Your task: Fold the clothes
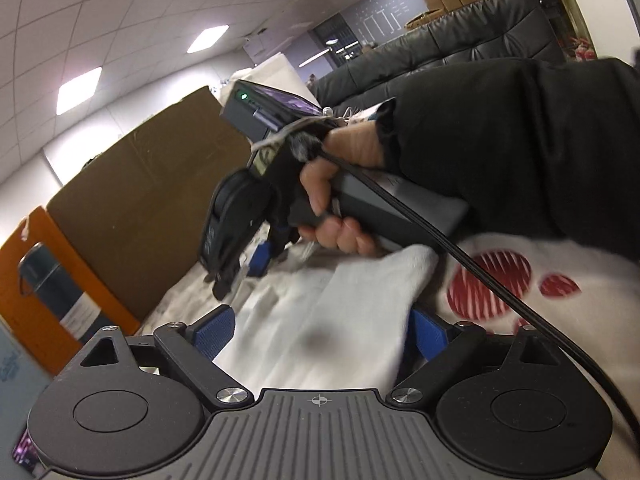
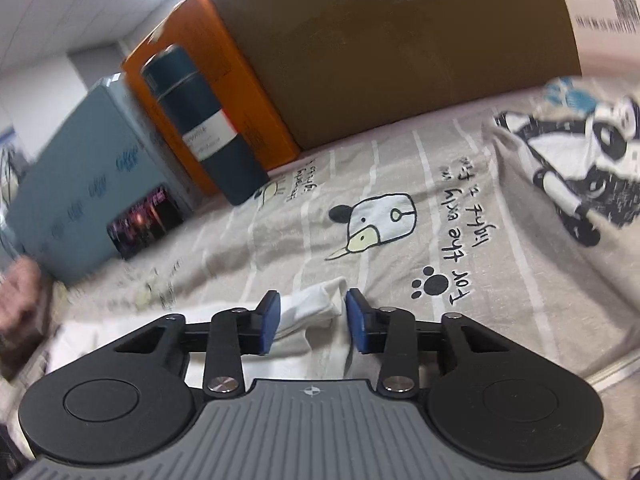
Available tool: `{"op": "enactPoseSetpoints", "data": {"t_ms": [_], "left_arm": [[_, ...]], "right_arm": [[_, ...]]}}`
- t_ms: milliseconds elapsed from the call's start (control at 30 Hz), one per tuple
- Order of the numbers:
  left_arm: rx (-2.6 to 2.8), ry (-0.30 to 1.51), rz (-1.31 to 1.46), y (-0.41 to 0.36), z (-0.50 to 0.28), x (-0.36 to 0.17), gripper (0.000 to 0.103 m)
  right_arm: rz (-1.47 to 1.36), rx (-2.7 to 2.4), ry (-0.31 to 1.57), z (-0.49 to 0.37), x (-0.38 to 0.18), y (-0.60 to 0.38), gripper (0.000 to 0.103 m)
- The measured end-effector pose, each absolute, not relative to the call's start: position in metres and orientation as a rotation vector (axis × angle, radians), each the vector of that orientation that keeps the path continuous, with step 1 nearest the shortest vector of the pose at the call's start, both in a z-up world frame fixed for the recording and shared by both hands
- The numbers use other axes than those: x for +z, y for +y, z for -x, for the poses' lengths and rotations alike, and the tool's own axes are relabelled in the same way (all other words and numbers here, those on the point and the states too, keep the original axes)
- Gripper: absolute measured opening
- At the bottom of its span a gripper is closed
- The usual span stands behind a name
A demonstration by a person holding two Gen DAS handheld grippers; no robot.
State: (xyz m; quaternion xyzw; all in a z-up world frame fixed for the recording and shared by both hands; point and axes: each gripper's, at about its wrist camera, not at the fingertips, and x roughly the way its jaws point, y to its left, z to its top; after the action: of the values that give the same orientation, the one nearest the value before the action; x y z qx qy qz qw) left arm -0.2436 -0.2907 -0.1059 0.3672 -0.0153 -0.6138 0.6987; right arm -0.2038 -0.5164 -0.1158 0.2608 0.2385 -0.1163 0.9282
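Observation:
A white garment (image 1: 320, 320) with red prints (image 1: 488, 284) lies bunched on a printed sheet (image 2: 460, 216). My left gripper (image 1: 320, 332) is open wide, and the white cloth runs between its blue pads (image 1: 214, 330) without being pinched. A hand in a black sleeve (image 1: 520, 140) holds my right gripper (image 1: 240, 276) just ahead of it, pointing down at the sheet. In the right wrist view my right gripper (image 2: 314, 318) is open, with a rolled fold of the white garment (image 2: 316, 304) lying between its pads and touching the left pad (image 2: 270, 320).
A large cardboard box (image 2: 400, 48), an orange box (image 2: 224, 80), a dark blue flask (image 2: 208, 128) and a blue-grey box (image 2: 88, 176) line the sheet's far edge. A second garment with a black-and-white print (image 2: 568, 168) lies at the right. A black sofa (image 1: 460, 48) stands behind.

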Motion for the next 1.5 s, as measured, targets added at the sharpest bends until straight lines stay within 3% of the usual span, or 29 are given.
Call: {"op": "enactPoseSetpoints", "data": {"t_ms": [67, 100, 133, 200, 400, 633, 933, 1133, 1500], "left_arm": [[-1.410, -0.013, -0.825, -0.291, 0.242, -0.106, 0.050], [-1.440, -0.001, -0.826, -0.290, 0.241, -0.106, 0.022], [-1.447, 0.000, -0.821, -0.289, 0.240, -0.105, 0.011], [-1.444, -0.007, -0.797, -0.285, 0.237, -0.103, 0.007], [-1.395, -0.043, -0.698, -0.262, 0.229, -0.088, 0.004], [-1.267, -0.109, -0.522, -0.204, 0.219, -0.060, 0.003], [-1.018, -0.109, -0.219, -0.114, 0.197, -0.027, 0.003], [-0.907, 0.050, -0.010, -0.047, 0.166, -0.033, 0.003], [-0.783, 0.505, 0.304, 0.021, 0.106, -0.094, 0.004]], "right_arm": [[-0.482, -0.233, 0.499, 0.203, -0.114, -0.509, 0.031], [-0.469, -0.229, 0.501, 0.203, -0.114, -0.506, 0.026], [-0.462, -0.223, 0.499, 0.203, -0.113, -0.505, 0.022], [-0.453, -0.212, 0.488, 0.204, -0.112, -0.502, 0.016], [-0.424, -0.232, 0.410, 0.208, -0.088, -0.482, 0.012], [-0.353, -0.209, 0.276, 0.208, -0.021, -0.429, 0.011], [-0.262, -0.058, 0.226, 0.133, 0.046, -0.329, 0.010], [-0.231, 0.027, 0.346, 0.051, 0.040, -0.253, 0.009], [-0.055, -0.005, 0.630, -0.043, -0.037, -0.144, 0.009]]}}
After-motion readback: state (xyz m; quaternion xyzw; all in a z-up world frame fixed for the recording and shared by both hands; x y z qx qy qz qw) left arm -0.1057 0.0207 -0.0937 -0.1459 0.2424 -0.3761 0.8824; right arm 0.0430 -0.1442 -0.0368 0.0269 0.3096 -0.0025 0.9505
